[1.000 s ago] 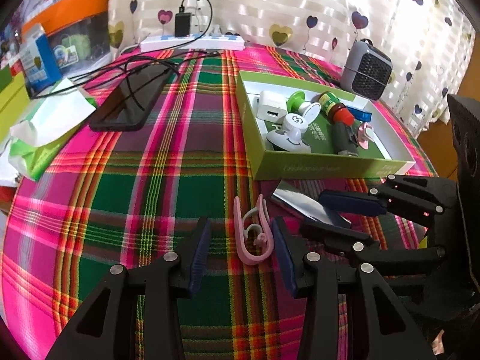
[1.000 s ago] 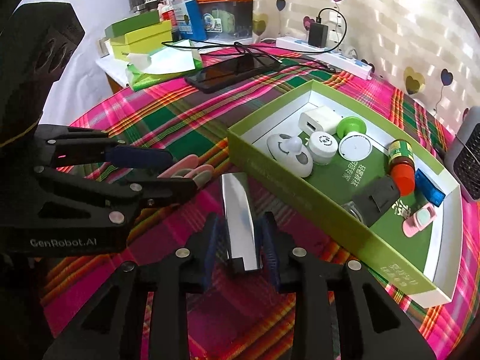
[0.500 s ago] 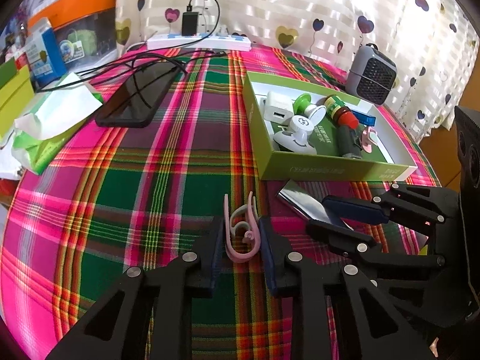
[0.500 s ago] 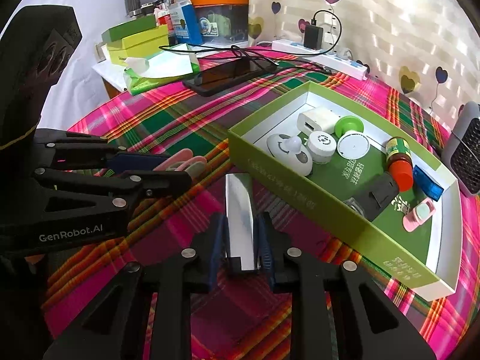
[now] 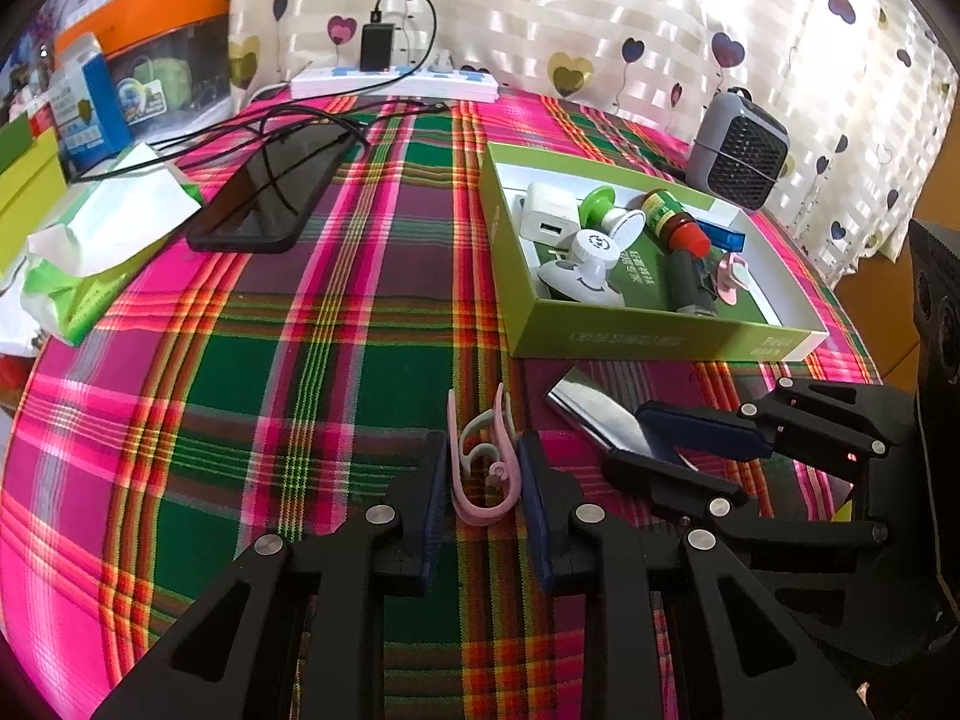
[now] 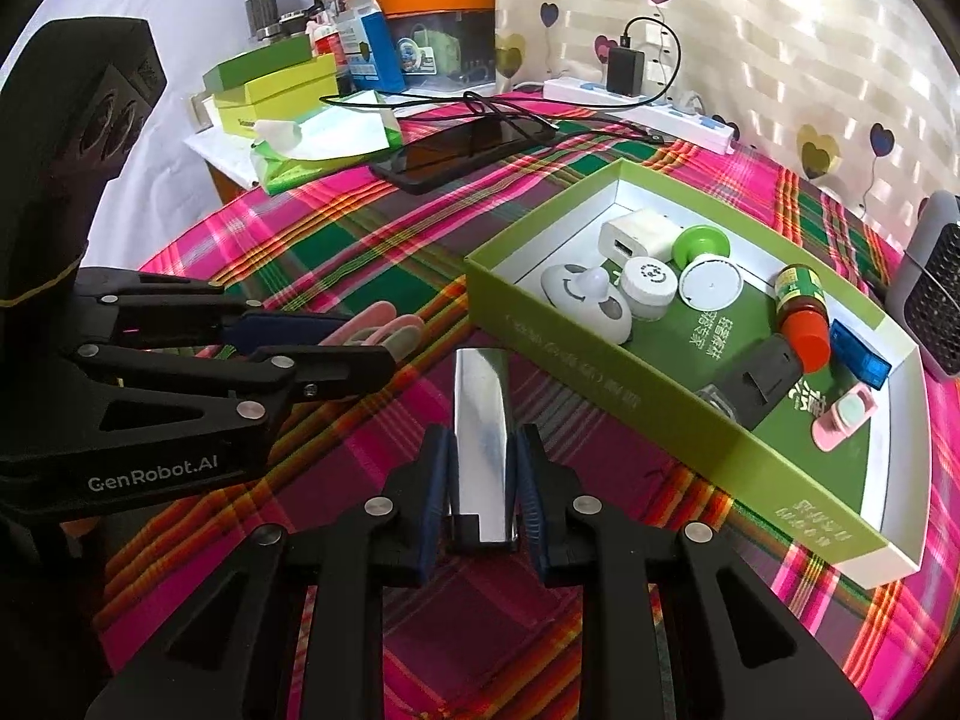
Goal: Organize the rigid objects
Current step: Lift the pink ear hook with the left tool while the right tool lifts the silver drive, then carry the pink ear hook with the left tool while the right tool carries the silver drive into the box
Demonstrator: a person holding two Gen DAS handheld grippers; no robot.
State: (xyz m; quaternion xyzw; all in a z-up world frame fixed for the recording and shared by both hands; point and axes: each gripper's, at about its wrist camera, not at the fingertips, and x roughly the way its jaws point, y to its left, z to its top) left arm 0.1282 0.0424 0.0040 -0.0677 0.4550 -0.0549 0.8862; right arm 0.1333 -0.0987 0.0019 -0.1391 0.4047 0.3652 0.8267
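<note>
My left gripper (image 5: 483, 474) is shut on a pink clip (image 5: 485, 468), low over the plaid cloth; the clip also shows in the right wrist view (image 6: 378, 330). My right gripper (image 6: 482, 474) is shut on a shiny silver metal bar (image 6: 483, 420), which also shows in the left wrist view (image 5: 591, 414), just in front of the green box. The green box (image 5: 654, 339) lies to the right, with a white charger (image 6: 636, 237), round white and green pieces, a red-capped bottle (image 6: 801, 312), a blue piece, a black clip and a pink item inside.
A black phone (image 5: 270, 192) with cables lies at the back left. A tissue pack (image 5: 90, 240), yellow-green boxes (image 6: 282, 90) and an orange-lidded bin (image 5: 150, 60) stand at the left. A power strip (image 5: 393, 84) and a grey mini heater (image 5: 741, 150) stand at the back.
My left gripper has closed on the pink clip. My right gripper has tightened on the silver bar. Both have drawn back and up slightly.
</note>
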